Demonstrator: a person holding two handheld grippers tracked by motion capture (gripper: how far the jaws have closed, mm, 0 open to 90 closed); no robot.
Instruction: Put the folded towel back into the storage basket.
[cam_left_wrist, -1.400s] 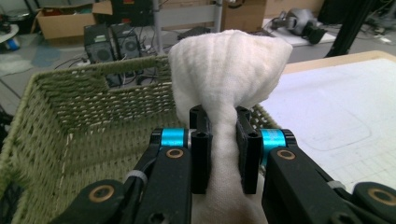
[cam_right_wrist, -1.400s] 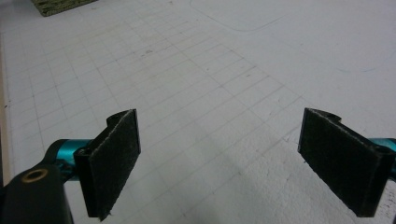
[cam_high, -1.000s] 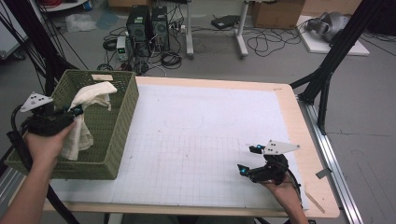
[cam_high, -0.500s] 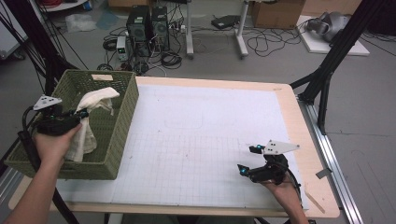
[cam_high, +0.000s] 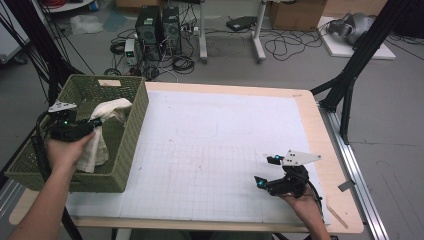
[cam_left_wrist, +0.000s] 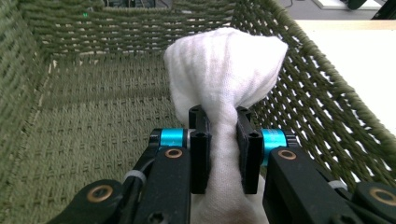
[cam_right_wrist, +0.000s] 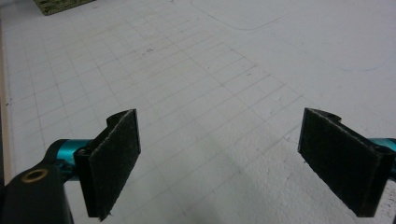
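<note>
Our left gripper (cam_left_wrist: 219, 154) pinches the soft, light white cotton cloth (cam_left_wrist: 224, 70) mid-bunch inside the green woven basket (cam_left_wrist: 74, 126); our right gripper (cam_right_wrist: 233, 163) gapes empty

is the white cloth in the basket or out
In: the white cloth hangs inside the green basket, pinched by the left gripper.

computer towers (cam_high: 159, 24) and cables (cam_high: 280, 45) on floor

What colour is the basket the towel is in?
Olive green; the woven basket shows best in the left gripper view, behind the white towel.
</note>
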